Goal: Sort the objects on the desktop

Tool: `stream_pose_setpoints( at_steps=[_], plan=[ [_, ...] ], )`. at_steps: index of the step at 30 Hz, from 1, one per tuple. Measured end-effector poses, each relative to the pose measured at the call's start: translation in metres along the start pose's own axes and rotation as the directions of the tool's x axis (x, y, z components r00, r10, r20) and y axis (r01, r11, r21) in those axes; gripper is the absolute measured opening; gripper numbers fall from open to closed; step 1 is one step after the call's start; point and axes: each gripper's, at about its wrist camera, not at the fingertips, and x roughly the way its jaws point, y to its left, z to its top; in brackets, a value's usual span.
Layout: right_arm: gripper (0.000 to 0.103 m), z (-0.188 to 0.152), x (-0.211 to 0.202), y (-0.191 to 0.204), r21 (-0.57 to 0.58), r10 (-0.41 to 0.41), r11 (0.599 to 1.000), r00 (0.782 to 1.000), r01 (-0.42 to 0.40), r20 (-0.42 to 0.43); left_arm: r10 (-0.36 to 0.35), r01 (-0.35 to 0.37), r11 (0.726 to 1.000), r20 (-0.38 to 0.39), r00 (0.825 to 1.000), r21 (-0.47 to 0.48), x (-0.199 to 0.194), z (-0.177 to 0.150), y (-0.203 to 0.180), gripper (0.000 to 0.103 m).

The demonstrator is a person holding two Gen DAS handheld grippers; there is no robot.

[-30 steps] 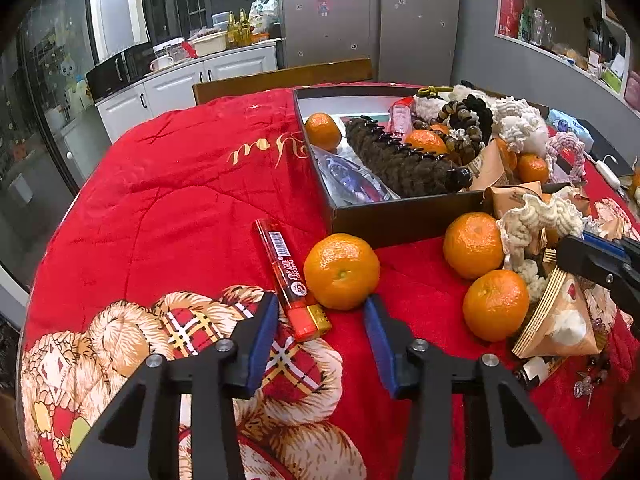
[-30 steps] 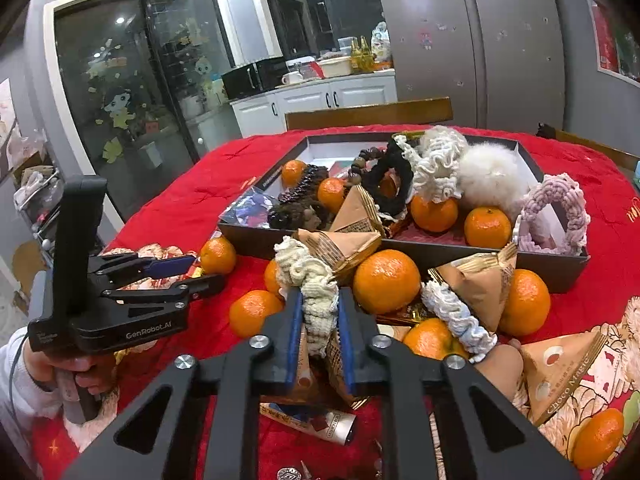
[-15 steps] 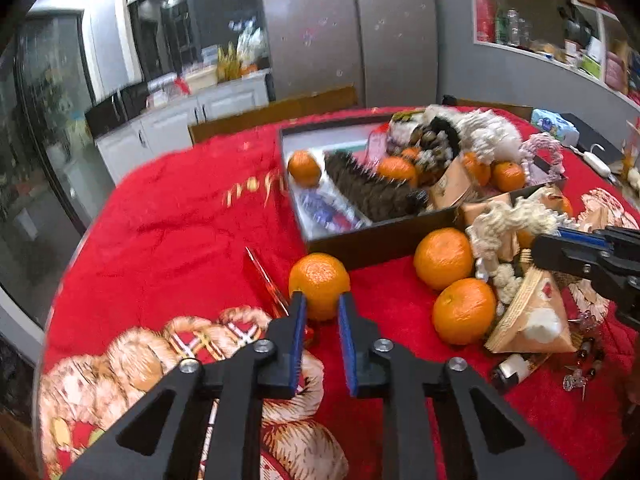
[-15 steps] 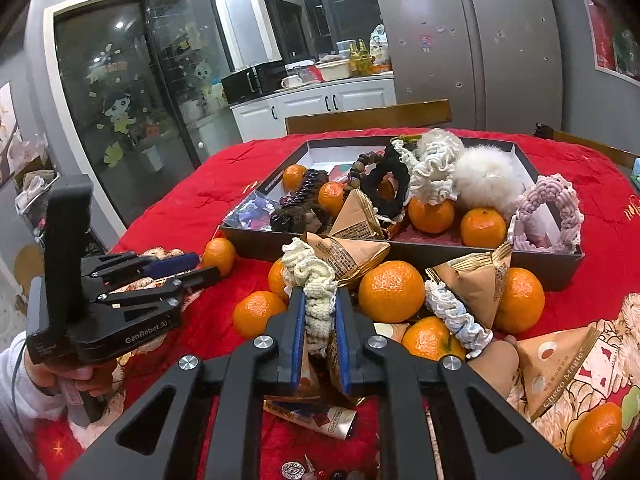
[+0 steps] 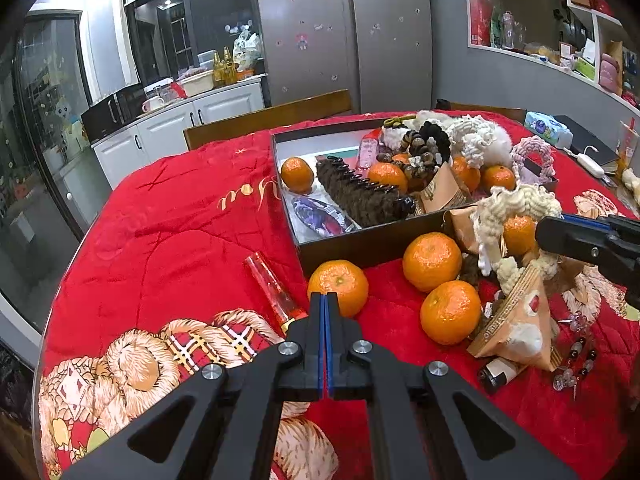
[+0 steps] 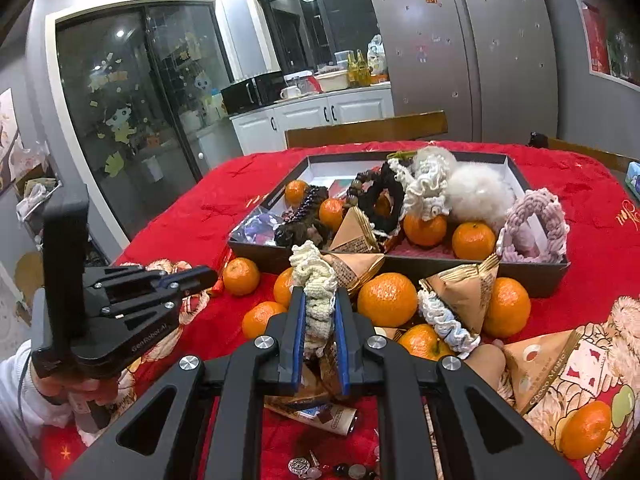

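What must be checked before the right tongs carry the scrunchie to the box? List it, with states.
1. Right tongs shut on scrunchie: ok.
2. Left tongs shut, empty: ok.
3. Left tongs apart from scrunchie: ok.
4. Box has bare floor at its far left corner: ok.
5. Scrunchie free of the packet behind it: cannot tell.
6. Grip firm enough to lift: cannot tell.
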Motion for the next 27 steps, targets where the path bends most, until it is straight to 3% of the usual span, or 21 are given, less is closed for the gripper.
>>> stream_pose_setpoints(
  at_steps=[10,15,19,21,23,27],
  plan=[
    [0.013,0.003,-0.005,-0.001,-0.005,-0.010,1.000,1.000,0.010,0.011,-0.009,0.009,1.000,0.011,1.000,-0.009,-0.011,-0.001,0.004,0.000],
    [0.013,0.002,-0.004,-0.005,0.010,-0.008,1.000,1.000,0.008,0.006,0.049,-0.049,0.998,0.001,0.999,-0.038,-0.008,-0.003,0.009,0.001],
    [0.013,0.001,-0.003,-0.007,0.016,-0.008,1.000,1.000,0.008,-0.001,0.064,-0.068,0.996,-0.076,0.995,-0.049,0.008,-0.008,0.011,0.018],
    [0.013,0.001,-0.003,-0.007,0.016,-0.007,1.000,1.000,0.007,-0.005,0.081,-0.086,0.994,-0.062,0.995,-0.070,0.004,-0.007,0.015,0.023],
    [0.013,0.001,-0.003,-0.006,0.014,-0.007,1.000,1.000,0.007,-0.007,0.100,-0.105,0.992,-0.064,0.993,-0.076,0.004,-0.007,0.017,0.037],
    [0.013,0.001,-0.001,-0.008,0.019,0.000,1.000,1.000,0.000,-0.014,0.054,-0.063,0.992,-0.078,0.995,-0.113,0.006,-0.008,0.022,0.041]
  ],
)
